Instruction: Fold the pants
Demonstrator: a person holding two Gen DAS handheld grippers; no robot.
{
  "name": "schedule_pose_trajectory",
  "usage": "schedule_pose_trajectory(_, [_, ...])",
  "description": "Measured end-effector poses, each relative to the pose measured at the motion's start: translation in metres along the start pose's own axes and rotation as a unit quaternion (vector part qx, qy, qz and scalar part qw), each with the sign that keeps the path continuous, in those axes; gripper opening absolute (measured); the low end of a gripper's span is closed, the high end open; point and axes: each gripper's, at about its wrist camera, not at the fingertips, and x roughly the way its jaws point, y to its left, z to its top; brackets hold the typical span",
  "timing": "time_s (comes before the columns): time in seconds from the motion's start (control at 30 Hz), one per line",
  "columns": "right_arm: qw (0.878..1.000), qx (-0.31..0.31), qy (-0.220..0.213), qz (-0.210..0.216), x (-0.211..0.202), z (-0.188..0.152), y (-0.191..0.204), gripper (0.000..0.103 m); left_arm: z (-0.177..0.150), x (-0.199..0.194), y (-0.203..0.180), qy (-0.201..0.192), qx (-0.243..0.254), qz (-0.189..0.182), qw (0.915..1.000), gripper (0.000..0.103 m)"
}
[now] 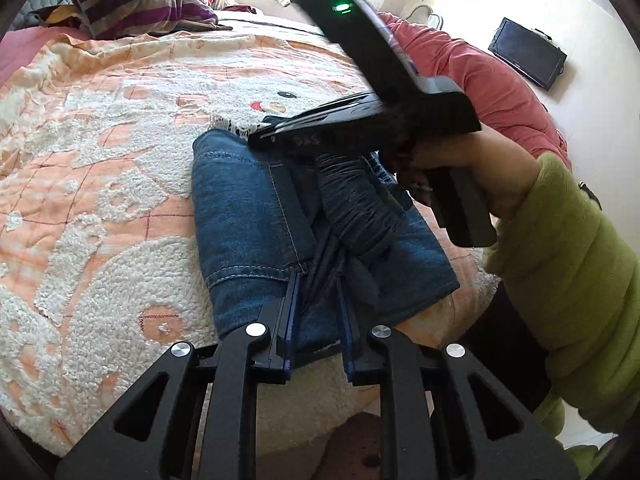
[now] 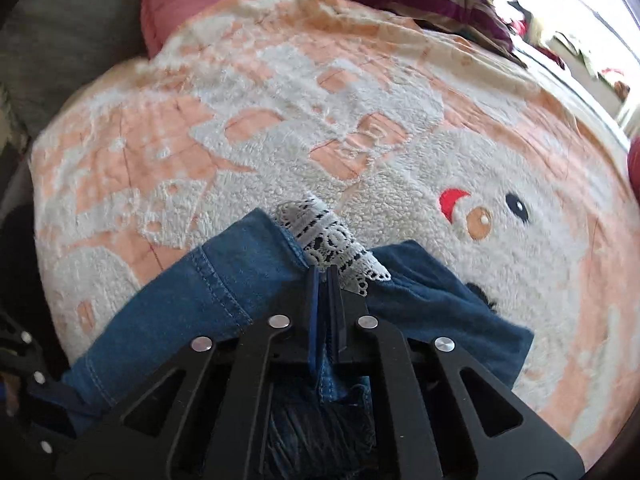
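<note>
Pants (image 1: 248, 216), blue denim, folded into a compact stack on the bed near its front edge, resting on a peach-and-white fleece blanket (image 1: 120, 128) with a cartoon face. White lace trim (image 2: 332, 240) showing at the far end of the stack, dark ribbed waistband bunched along the top layer.

Left tongs (image 1: 318, 304) low at the near end of the pants, blue-edged fingers (image 1: 290, 312) drawn in on a gathered ridge of dark denim, pinching it. Right tongs (image 2: 325, 280) at the far end, beside the lace, fingers pressed almost together with a thin fold of denim caught between them. Seen from the left wrist view, right tongs (image 1: 264, 136) angled down onto the far edge of the pants, gripped by a hand (image 1: 472, 168) in a green fleece sleeve (image 1: 568, 264). Green light lit on the black body above that hand.

Purple-and-tan striped pillow (image 1: 136, 0) at the head of the bed, well apart from the pants. Pink bedding (image 1: 480, 76) along the far right side. Dark flat screen (image 1: 528, 52) on the floor beyond the bed.
</note>
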Motion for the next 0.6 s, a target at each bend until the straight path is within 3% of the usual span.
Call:
schedule_pose_trajectory(0.13, [0.996,0.060,-0.053,0.027,-0.036,-0.011,-0.018,0.029,-0.002,-0.005,-0.002,0.003,-0.001,-0.021,0.9998,0.032])
schedule_pose_trajectory(0.27, [0.992,0.066,-0.104,0.035,-0.082,-0.037,-0.022,0.042,-0.004,-0.014,-0.008,0.004,0.015,-0.031,0.9994,0.046])
schedule_pose_trajectory(0.43, [0.987,0.062,-0.146,0.039,-0.125,-0.073,-0.013,0.050,0.001,-0.035,0.006,-0.021,-0.016,-0.033,0.9991,0.046])
schedule_pose_trajectory(0.6, [0.988,-0.014,-0.151,0.040,-0.148,-0.102,0.025,0.051,0.023,-0.048,0.036,-0.038,-0.046,0.017,0.9981,0.046])
